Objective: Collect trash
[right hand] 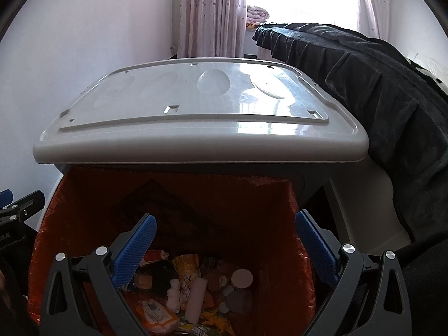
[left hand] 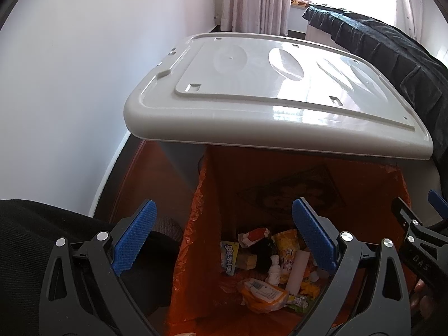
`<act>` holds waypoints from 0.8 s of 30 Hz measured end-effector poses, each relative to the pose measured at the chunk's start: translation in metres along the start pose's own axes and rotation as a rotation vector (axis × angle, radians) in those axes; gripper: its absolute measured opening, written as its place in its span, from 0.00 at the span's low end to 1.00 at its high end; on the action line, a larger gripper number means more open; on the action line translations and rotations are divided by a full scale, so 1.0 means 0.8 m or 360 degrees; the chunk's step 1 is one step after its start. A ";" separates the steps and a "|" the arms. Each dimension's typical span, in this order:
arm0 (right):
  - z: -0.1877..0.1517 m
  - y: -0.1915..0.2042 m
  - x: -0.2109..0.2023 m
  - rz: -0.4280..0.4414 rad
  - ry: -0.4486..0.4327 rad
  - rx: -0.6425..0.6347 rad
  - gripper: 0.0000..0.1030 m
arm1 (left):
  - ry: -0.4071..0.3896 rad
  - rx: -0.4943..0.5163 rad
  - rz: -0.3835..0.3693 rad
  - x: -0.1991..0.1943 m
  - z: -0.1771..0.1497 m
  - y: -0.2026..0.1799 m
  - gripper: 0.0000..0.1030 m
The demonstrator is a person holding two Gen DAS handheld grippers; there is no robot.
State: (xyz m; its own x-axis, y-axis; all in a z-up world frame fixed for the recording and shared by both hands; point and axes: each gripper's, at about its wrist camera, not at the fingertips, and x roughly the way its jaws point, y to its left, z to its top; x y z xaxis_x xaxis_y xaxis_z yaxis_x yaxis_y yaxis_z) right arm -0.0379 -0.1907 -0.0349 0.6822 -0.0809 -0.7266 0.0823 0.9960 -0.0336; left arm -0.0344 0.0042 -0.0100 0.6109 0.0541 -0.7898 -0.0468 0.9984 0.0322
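Observation:
A bin lined with an orange bag stands open below both grippers, its grey lid raised behind it. Trash lies at the bottom: snack wrappers, a white cylinder, an orange packet and small white pieces. My left gripper is open and empty above the bin's left side. My right gripper is open and empty above the bin's middle. The right gripper's fingers show at the right edge of the left wrist view.
A white wall runs on the left. A dark blanket drapes over furniture to the right of the bin. Curtains and a bright window are behind. Dark clothing is at lower left.

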 end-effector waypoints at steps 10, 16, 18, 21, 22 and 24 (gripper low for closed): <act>0.000 0.000 0.003 -0.0003 0.0015 0.0002 0.95 | -0.0005 0.0012 -0.0006 0.000 0.001 -0.002 0.92; 0.001 -0.001 0.002 -0.0001 0.0018 0.0005 0.95 | -0.0063 0.0005 -0.0028 -0.008 0.005 -0.003 0.92; 0.001 -0.001 0.003 -0.0001 0.0017 0.0005 0.95 | -0.0109 0.0002 -0.0003 -0.013 0.007 -0.002 0.92; 0.000 -0.001 0.003 -0.0001 0.0012 0.0008 0.95 | -0.0113 -0.0012 -0.0012 -0.013 0.010 0.000 0.92; 0.000 -0.001 0.003 -0.0001 0.0012 0.0008 0.95 | -0.0106 -0.0017 -0.0023 -0.012 0.010 0.001 0.92; 0.000 -0.001 0.003 -0.0001 0.0013 0.0006 0.95 | -0.0077 -0.0025 -0.0018 -0.008 0.010 0.001 0.92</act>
State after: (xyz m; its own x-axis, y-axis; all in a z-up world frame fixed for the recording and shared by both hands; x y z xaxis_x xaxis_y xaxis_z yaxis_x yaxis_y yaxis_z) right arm -0.0363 -0.1919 -0.0362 0.6762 -0.0814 -0.7322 0.0858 0.9958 -0.0314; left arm -0.0321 0.0051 0.0001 0.6489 0.0440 -0.7596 -0.0519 0.9986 0.0135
